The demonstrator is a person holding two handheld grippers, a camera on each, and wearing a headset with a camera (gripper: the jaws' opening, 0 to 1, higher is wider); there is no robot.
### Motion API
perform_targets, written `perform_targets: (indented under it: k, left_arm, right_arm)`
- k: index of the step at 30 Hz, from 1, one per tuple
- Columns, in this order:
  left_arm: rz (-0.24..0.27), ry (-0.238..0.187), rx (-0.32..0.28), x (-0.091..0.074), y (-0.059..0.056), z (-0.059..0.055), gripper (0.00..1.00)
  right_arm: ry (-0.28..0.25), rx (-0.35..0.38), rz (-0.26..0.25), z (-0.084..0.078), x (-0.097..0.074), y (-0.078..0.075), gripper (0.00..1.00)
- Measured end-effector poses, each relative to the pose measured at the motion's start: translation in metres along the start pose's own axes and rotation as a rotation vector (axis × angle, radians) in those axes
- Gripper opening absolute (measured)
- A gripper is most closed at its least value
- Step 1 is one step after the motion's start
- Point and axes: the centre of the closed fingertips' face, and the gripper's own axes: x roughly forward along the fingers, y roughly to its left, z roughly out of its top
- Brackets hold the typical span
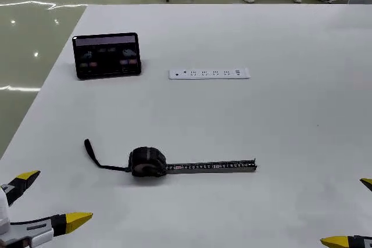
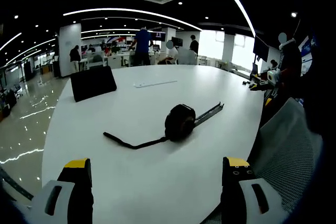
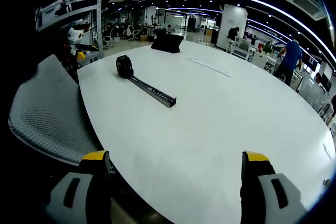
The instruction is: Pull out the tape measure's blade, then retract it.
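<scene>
A black tape measure lies on the white table with its blade pulled out to the right and a black wrist strap trailing left. It also lies ahead in the left gripper view, tape measure, and far left in the right gripper view, tape measure with blade. My left gripper stands open at the bottom left, short of the case. My right gripper is open at the bottom right, yellow tips showing. Both hold nothing.
A dark tablet stands propped at the back left of the table. A white power strip lies behind the tape measure. Office chairs and people's legs are beyond the far edge. A grey mesh chair back sits near the table edge.
</scene>
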Motion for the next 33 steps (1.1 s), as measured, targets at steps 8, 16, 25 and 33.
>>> perform_targets:
  k: [8, 16, 25, 33]
  left_arm:
    - [0.035, 0.012, -0.016, 0.009, 0.003, 0.006, 1.0]
    - [0.011, 0.012, 0.01, 0.035, -0.02, 0.024, 1.0]
    - [0.039, 0.005, -0.179, 0.07, -0.033, 0.045, 1.0]
    - [0.178, -0.067, -0.109, 0.092, -0.026, 0.068, 1.0]
  right_arm:
    - [0.015, -0.037, 0.027, 0.006, 0.008, -0.002, 1.0]
    - [0.043, -0.089, 0.083, 0.021, 0.019, -0.009, 1.0]
    - [0.056, -0.182, 0.153, 0.042, 0.04, -0.005, 0.99]
    - [0.123, -0.288, 0.226, 0.048, 0.066, 0.001, 1.0]
